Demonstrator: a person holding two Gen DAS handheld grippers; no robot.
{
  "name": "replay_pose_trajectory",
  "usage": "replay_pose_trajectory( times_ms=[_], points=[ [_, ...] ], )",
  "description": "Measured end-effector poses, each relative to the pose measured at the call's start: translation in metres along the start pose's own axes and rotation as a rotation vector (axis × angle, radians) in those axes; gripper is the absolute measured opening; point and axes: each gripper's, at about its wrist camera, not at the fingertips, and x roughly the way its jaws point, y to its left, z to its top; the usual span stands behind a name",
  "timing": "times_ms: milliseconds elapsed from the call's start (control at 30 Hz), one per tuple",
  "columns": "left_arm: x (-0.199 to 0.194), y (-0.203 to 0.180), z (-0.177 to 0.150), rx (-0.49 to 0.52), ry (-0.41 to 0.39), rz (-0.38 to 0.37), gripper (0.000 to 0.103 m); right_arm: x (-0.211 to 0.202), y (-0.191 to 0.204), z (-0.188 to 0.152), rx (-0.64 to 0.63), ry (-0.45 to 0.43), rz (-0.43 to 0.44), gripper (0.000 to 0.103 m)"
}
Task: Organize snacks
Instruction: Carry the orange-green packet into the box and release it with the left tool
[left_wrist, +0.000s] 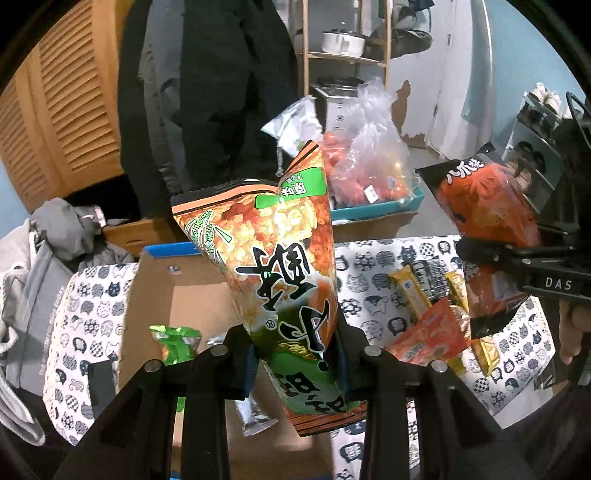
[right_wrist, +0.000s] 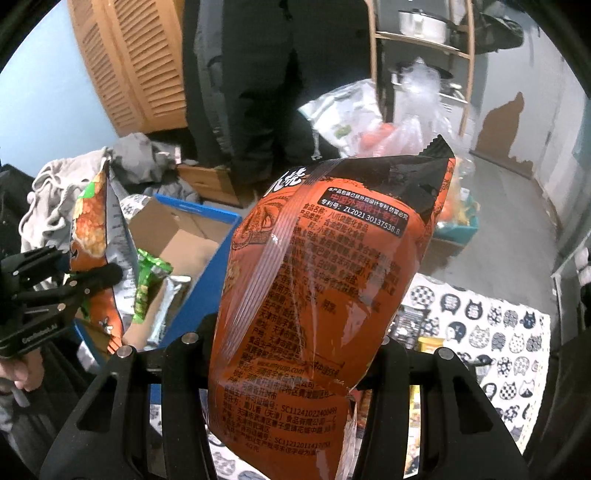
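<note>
My left gripper (left_wrist: 295, 354) is shut on an orange-and-green snack bag (left_wrist: 280, 258), held upright above the open cardboard box (left_wrist: 192, 295). The same bag shows at the left of the right wrist view (right_wrist: 92, 236). My right gripper (right_wrist: 291, 354) is shut on an orange-and-black snack bag (right_wrist: 317, 288), held in the air above the table; it also shows at the right of the left wrist view (left_wrist: 487, 225). Inside the box lie a green packet (left_wrist: 177, 339) and a silver packet (right_wrist: 166, 310).
A cat-print cloth (left_wrist: 369, 288) covers the table. A pile of loose snack packets (left_wrist: 432, 314) lies on it right of the box. Behind stand a person in dark clothes (left_wrist: 207, 92), a teal bin with a clear plastic bag (left_wrist: 373, 166), and a wooden shelf (left_wrist: 347, 55).
</note>
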Motion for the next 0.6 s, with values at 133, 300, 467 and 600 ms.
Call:
replay_pose_trajectory(
  times_ms=[133, 300, 467, 600],
  points=[
    [-0.001, 0.017, -0.006, -0.020, 0.001, 0.029, 0.034, 0.007, 0.016, 0.008, -0.016, 0.004, 0.021, 0.047],
    [0.003, 0.041, -0.016, -0.055, 0.023, 0.056, 0.034, 0.014, 0.038, 0.018, -0.045, 0.003, 0.044, 0.047],
    [0.005, 0.061, -0.026, -0.082, 0.037, 0.078, 0.034, 0.023, 0.062, 0.026, -0.071, 0.015, 0.069, 0.047],
    [0.008, 0.072, -0.033, -0.095, 0.050, 0.094, 0.034, 0.033, 0.080, 0.033, -0.089, 0.028, 0.089, 0.047]
  ],
)
